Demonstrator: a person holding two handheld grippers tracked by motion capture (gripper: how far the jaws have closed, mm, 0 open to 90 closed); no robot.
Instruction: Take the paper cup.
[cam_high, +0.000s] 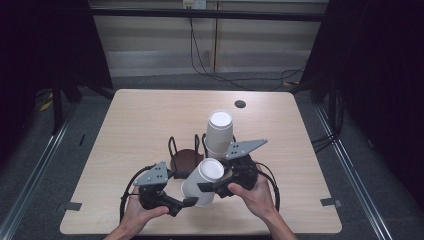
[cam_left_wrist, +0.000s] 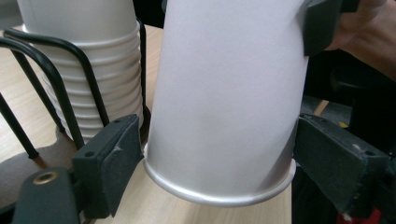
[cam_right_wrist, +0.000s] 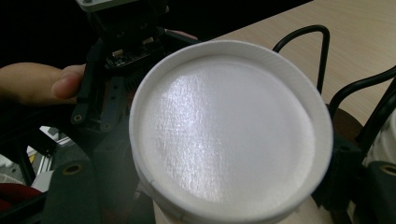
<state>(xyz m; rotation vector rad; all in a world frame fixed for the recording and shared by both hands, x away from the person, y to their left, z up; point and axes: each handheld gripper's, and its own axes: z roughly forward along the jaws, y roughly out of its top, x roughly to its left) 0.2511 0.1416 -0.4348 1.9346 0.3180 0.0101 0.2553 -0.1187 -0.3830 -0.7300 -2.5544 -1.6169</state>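
Left gripper (cam_left_wrist: 217, 154): jaws set either side of the rolled rim end of a white paper cup (cam_left_wrist: 224, 102), pads touching or nearly touching its wall; whether they press cannot be told for certain, but the cup sits between them off the table. In the high view this gripper (cam_high: 187, 201) lies at the near left, held by the person's left hand (cam_high: 137, 212).

Right gripper (cam_high: 210, 187): jaws closed on the same white paper cup (cam_high: 202, 181) near its base end. In the right gripper view the cup's flat base (cam_right_wrist: 231, 135) faces the camera, a jaw on each side of the cup. The right hand (cam_high: 255, 195) holds this gripper at the near centre-right.

White paper cup: tilted, base up and toward the far right, rim down and toward the person, held above the table between both grippers.

Black wire rack (cam_high: 187, 147): on a dark brown round base (cam_high: 186, 159), just beyond the held cup, near the table's middle.

Stack of white paper cups (cam_high: 219, 134): upturned, standing in the rack's right-hand holder; ribbed rims visible in the left gripper view (cam_left_wrist: 88, 70).

Table (cam_high: 150, 120): light wood, a small dark round hole (cam_high: 240, 104) near its far edge.
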